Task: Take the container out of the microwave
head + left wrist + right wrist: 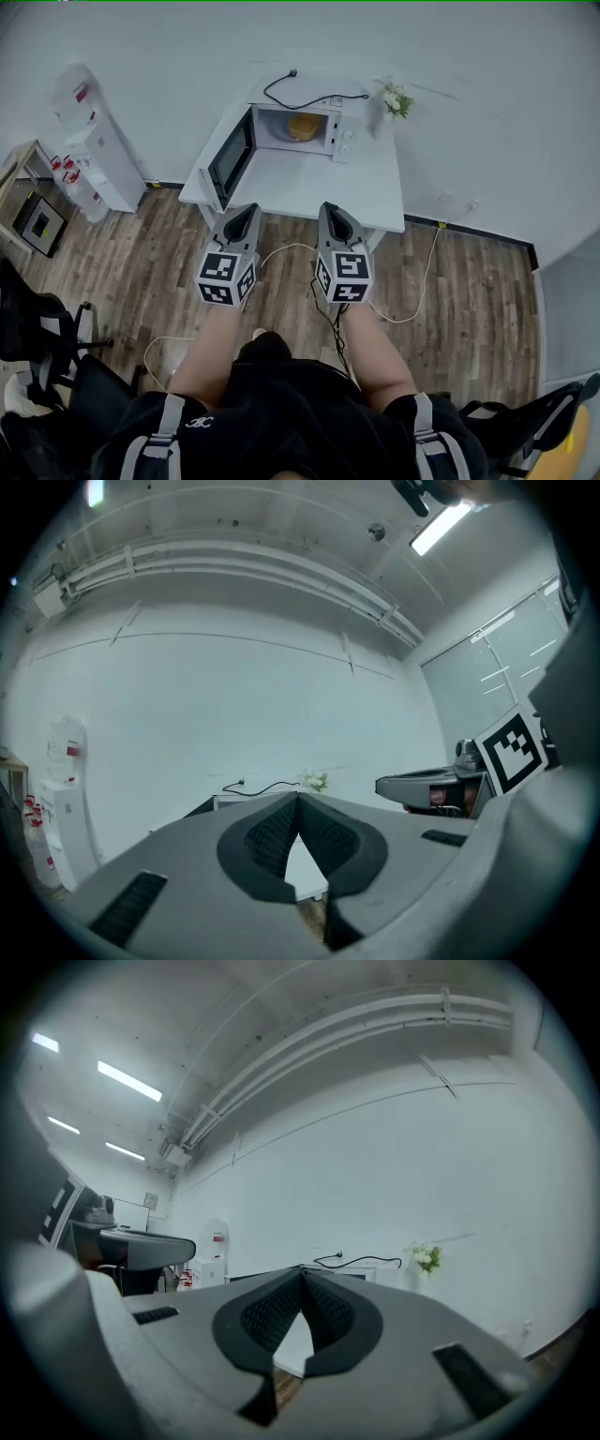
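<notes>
Left gripper [246, 210] and right gripper [330, 208]: jaws clenched tip to tip, nothing gripped, held side by side just short of the white table [309, 192]. Yellow container [303, 126] is seated inside the microwave [339, 139] at the table's far side, door swung open leftward. Red labels on the far-left water dispenser [94, 150] can't be read.

container [303, 126] too small to detail, chair [28, 328] cut off

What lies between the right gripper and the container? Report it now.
Head view: only bare table shows between the right gripper and the container, which sits inside the microwave with its door open.
</notes>
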### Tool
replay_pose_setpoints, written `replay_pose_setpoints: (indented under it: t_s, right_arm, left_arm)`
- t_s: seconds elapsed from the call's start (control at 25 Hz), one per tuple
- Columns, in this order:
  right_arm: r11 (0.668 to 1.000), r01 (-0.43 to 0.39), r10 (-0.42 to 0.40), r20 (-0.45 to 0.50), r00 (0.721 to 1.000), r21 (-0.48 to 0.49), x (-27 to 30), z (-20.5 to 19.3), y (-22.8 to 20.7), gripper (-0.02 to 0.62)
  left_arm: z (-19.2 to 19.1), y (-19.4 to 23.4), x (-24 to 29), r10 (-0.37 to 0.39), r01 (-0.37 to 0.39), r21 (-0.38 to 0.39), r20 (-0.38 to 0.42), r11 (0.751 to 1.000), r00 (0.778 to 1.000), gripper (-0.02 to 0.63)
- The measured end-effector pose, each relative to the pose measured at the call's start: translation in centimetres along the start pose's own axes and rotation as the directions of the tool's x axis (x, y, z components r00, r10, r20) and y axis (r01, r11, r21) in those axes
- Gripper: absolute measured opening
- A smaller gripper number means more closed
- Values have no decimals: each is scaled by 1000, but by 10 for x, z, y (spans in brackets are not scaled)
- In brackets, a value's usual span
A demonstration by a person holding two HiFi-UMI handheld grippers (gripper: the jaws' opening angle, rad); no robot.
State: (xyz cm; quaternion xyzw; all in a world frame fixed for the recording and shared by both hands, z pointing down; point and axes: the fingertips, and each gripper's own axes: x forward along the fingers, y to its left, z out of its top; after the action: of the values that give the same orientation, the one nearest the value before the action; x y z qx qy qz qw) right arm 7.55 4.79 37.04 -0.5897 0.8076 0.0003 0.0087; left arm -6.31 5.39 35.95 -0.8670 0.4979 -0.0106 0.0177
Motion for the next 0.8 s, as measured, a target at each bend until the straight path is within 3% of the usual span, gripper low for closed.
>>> replay_pose_setpoints:
  t_s: [0.4, 0.8]
  right_arm:
    - [999, -8, 6, -42, 999, -42, 65, -26, -33, 2]
    - [994, -48, 41, -81, 996, -95, 178, -39, -66, 2]
  left_arm:
    - [-25, 25, 72, -24, 24, -10, -6, 1000, 1000, 6]
    - [-24, 69, 186, -48, 48, -9, 4, 999, 999, 6]
